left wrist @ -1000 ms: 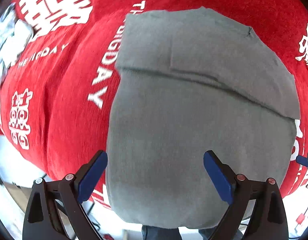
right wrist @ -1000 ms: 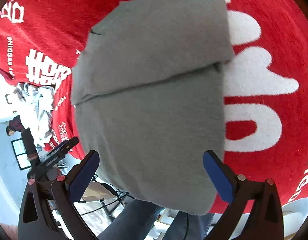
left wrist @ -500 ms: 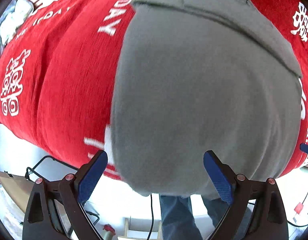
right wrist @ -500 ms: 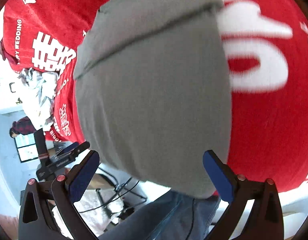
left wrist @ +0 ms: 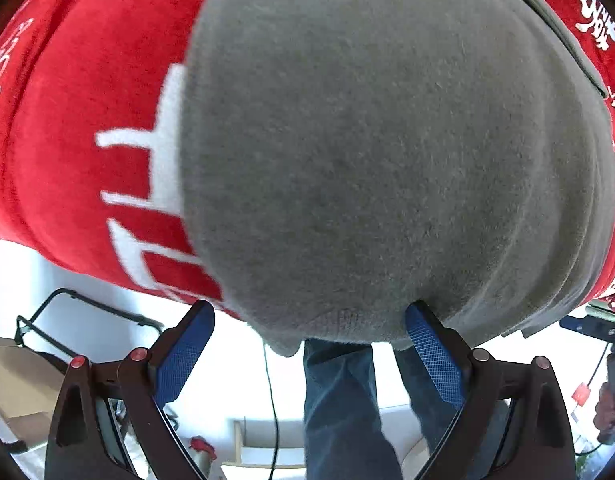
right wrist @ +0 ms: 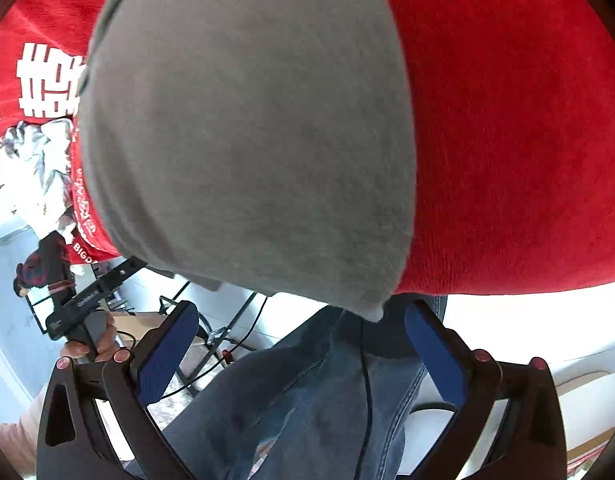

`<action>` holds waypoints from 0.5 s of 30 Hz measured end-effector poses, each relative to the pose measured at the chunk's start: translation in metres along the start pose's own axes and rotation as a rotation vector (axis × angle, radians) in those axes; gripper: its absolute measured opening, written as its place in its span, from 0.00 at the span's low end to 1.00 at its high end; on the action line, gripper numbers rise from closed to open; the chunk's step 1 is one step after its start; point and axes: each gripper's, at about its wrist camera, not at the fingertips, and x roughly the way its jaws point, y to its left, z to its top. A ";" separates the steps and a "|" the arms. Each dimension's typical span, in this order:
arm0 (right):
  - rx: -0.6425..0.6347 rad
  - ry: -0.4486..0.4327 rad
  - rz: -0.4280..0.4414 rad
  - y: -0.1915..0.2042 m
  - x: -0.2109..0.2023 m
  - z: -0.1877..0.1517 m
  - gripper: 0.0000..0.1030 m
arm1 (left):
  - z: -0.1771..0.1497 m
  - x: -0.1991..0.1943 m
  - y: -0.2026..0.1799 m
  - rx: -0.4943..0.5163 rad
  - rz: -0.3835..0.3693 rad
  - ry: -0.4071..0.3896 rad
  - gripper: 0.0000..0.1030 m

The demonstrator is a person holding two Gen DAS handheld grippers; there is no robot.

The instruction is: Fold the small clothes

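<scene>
A: Grey garment [left wrist: 387, 152] lies partly folded on the red cloth [left wrist: 79, 120] that covers the bench, its near hem hanging over the front edge toward the person's jeans [right wrist: 307, 392].

B: And the tools? The left hand-held gripper [left wrist: 309, 344] has its blue pads spread wide, the hem's left corner sitting between them and nothing pinched. The right hand-held gripper [right wrist: 301, 344] is equally wide apart, the hem's right corner just above the gap, also ungrasped.

A: So the risk, as she would judge it, is a bad pinch. If either one closes too shallow, it may catch only the top layer and the fold would open up when lifted.

B: Or it could grab the red cloth along with the garment, since both hang at the same edge, and drag the cover. Uneven lifting between the two sides would skew the crease too.

A: Counting up: one grey garment, one red cloth with white lettering, two grippers, both unclosed. One pale crumpled heap [right wrist: 39, 168] sits far off to the left in the right wrist view, possibly more clothes, though that cannot be told.
</scene>
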 end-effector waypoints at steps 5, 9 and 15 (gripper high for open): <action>0.000 0.013 -0.003 -0.003 0.021 0.002 1.00 | -0.012 0.000 0.007 0.003 -0.062 -0.024 0.77; 0.032 0.026 0.048 -0.002 0.023 0.001 0.74 | -0.022 -0.004 0.000 0.049 -0.111 -0.009 0.23; 0.062 -0.015 0.079 -0.002 0.000 -0.011 0.09 | -0.032 -0.034 0.000 0.077 -0.237 -0.012 0.10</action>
